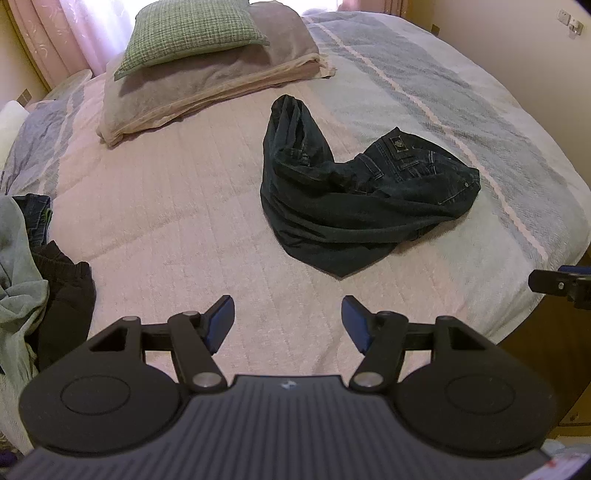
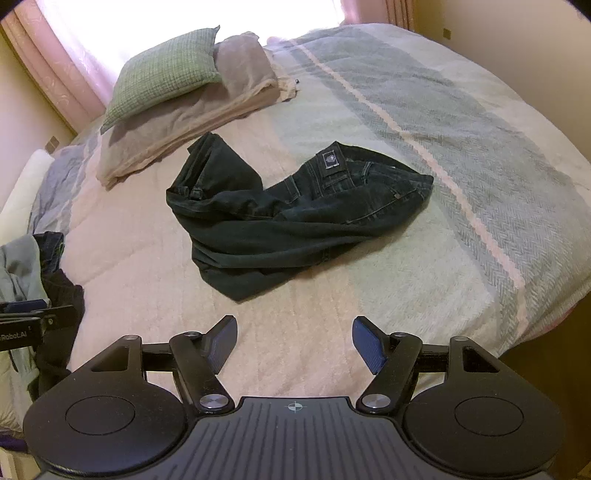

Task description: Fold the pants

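I see both tools with jaws spread wide and empty: the left gripper [image 1: 288, 321] and right gripper [image 2: 294, 343], black plastic with ribbed blue pads. Beyond them, dark denim pants [image 2: 291, 210] lie crumpled mid-bed on a fleecy pink-and-grey striped blanket [image 2: 424, 258]. The right view shows the waistband patch squarely. Farther back, a green checked pillow [image 1: 192, 33] tops folded towels [image 1: 207, 85].
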